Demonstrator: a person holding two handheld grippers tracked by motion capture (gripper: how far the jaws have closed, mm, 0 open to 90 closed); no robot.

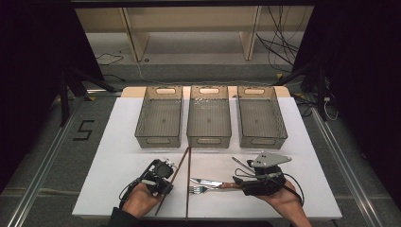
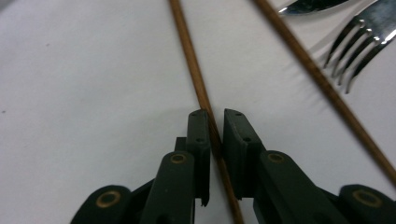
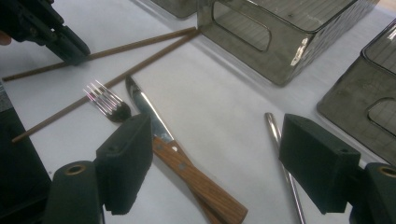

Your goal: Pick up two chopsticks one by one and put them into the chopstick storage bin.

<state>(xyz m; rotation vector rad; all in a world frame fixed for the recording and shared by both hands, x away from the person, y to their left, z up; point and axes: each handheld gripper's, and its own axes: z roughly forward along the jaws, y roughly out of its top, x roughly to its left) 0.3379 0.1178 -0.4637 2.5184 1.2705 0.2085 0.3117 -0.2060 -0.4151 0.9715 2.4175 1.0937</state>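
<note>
Here your left gripper (image 2: 215, 122) pinches a thin, stiff, light chopstick (image 2: 189, 49) lying on the white table (image 2: 79, 93); it may roll, so grip near mid-length. Your right gripper (image 3: 215, 154) gapes empty.

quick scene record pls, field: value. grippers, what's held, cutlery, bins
left gripper: jaws closed on the left chopstick, low on the white table
right gripper: jaws wide apart, nothing gripped, above the knife
second chopstick: lies loose; the two chopsticks meet at their far tips by the middle bin
knife: wooden handle, flat on the table, blade toward the left gripper
fork: beside the knife blade
metal utensil handle: right of the knife, kind unclear
bins: left bin, middle bin, right bin, all empty
</note>
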